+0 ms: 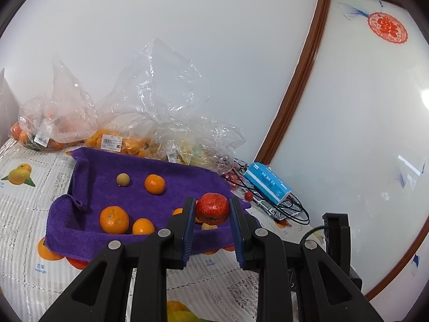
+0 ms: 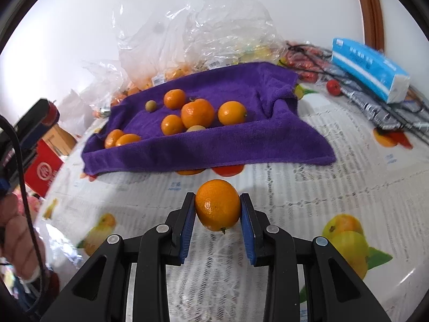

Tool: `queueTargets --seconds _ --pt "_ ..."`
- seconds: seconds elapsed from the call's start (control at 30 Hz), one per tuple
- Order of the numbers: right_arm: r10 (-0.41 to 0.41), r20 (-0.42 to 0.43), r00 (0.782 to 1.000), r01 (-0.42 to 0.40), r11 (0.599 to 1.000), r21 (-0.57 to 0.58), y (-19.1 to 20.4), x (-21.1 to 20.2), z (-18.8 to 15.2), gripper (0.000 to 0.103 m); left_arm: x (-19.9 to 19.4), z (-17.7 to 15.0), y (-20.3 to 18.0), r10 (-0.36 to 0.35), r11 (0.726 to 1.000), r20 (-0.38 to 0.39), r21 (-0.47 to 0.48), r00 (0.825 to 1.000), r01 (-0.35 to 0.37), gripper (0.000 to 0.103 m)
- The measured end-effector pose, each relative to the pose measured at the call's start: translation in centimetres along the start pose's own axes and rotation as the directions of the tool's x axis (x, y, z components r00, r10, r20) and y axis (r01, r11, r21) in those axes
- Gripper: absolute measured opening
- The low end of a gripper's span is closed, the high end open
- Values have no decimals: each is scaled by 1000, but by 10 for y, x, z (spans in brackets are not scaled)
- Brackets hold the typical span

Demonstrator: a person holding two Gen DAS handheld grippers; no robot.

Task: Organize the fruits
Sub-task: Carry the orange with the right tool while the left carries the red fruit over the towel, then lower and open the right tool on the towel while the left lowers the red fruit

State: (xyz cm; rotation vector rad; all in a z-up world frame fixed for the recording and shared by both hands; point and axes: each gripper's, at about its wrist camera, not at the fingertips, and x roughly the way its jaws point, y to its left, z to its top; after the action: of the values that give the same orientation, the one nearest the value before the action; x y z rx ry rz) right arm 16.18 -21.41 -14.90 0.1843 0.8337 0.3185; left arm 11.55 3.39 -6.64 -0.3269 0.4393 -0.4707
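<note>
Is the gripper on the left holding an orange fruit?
No, the left gripper is clamped on a red fruit, above the purple towel.

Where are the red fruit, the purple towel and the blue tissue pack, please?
red fruit point(image 1: 212, 208), left wrist view, middle of its front.
purple towel point(image 1: 187, 177), left wrist view, bare patch near its far edge.
blue tissue pack point(image 2: 370, 67), right wrist view, middle of its top face.
</note>
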Motion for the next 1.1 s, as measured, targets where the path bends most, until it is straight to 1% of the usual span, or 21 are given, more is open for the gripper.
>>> queueTargets --seconds 0.03,0.13,0.33,0.43,0.87,1.1 --pt "16 -4 1000 -16 1000 17 -1 -1 2 33 0 1 0 1 1000 0 -1 1000 -1 24" --pt "26 30 999 -27 999 17 3 -10 11 33 -2 6 0 7 1000 2 0 1000 -7 24" --pt "23 114 993 -19 999 -34 18 -28 39 33 -6 16 -1 29 999 15 25 999 -30 24" --pt "24 142 990 -16 998 -58 26 -33 52 33 -7 21 -2 37 998 23 39 999 -38 24" --pt "47 215 975 -25 994 -107 40 -36 83 33 -1 40 -1 36 997 46 66 998 -39 24" --pt "57 244 968 -24 991 -135 46 -32 104 33 14 50 5 62 994 46 91 997 -66 24"
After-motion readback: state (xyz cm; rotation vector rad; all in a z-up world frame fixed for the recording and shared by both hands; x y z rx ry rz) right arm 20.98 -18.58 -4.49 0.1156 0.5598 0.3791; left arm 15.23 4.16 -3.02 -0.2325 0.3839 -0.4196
